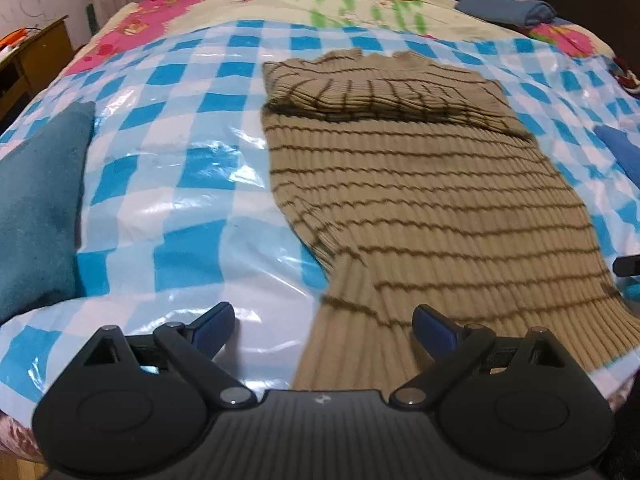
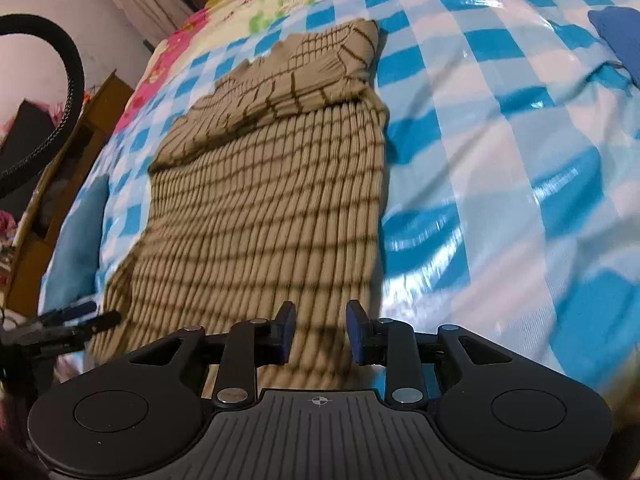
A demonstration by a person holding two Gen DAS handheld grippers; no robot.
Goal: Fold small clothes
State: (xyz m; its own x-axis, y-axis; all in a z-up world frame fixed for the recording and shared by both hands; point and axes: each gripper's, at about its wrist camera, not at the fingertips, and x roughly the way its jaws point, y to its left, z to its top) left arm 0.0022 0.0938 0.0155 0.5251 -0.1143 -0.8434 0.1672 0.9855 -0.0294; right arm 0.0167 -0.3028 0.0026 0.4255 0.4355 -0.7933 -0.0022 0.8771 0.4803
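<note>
A tan ribbed sweater with thin dark stripes [image 1: 420, 200] lies flat on the blue and white checkered plastic sheet [image 1: 168, 168]. A sleeve is folded across its top end [image 1: 380, 96]. My left gripper [image 1: 324, 324] is open wide and empty, just above the sweater's near left corner. In the right wrist view the sweater [image 2: 272, 208] runs away from me with the folded sleeve at the far end [image 2: 304, 80]. My right gripper [image 2: 320, 332] is open, its fingers either side of the sweater's near hem. The left gripper's tip [image 2: 80, 320] shows at the left.
A teal folded cloth [image 1: 40, 208] lies at the left edge of the sheet. A blue cloth [image 1: 620, 152] lies at the right. A folded blue garment [image 1: 508, 10] sits at the far right on the flowered bedspread [image 1: 352, 0]. A wooden cabinet [image 1: 32, 52] stands left of the bed.
</note>
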